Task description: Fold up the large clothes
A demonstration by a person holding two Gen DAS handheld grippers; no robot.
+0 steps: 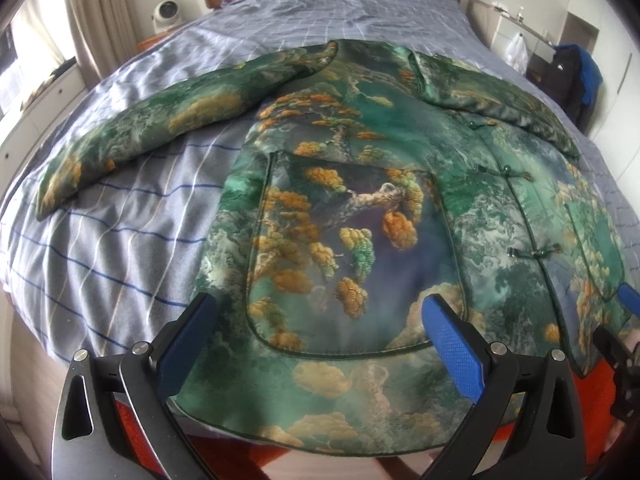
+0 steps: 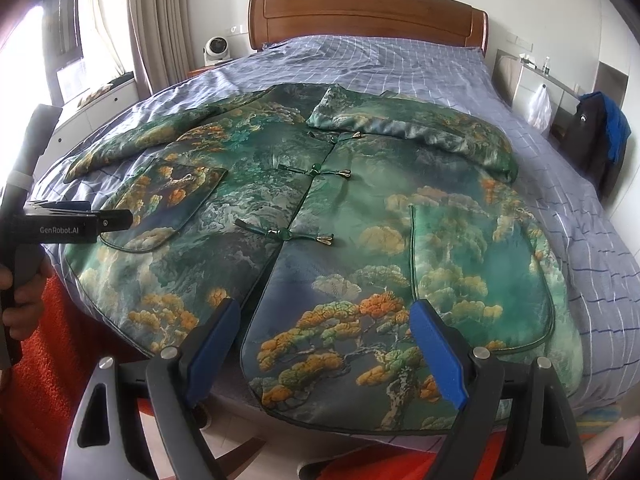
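A green padded jacket (image 1: pixel 360 208) with orange tree patterns and knot buttons lies face up on the bed, hem toward me; it also shows in the right wrist view (image 2: pixel 320 240). Its left sleeve (image 1: pixel 132 136) stretches out over the sheet. Its right sleeve (image 2: pixel 424 132) is folded across the chest. My left gripper (image 1: pixel 320 344) is open and empty above the hem at the left pocket (image 1: pixel 340 260). My right gripper (image 2: pixel 324 348) is open and empty above the hem on the jacket's right half. The left gripper also shows from the side in the right wrist view (image 2: pixel 116 218).
The bed (image 2: pixel 580 216) has a blue checked sheet and a wooden headboard (image 2: pixel 368 16). A white fan (image 2: pixel 216 50) stands at the back left. A dark bag with blue cloth (image 2: pixel 600 136) sits at the right. A red rug (image 2: pixel 48 360) lies below the bed's near edge.
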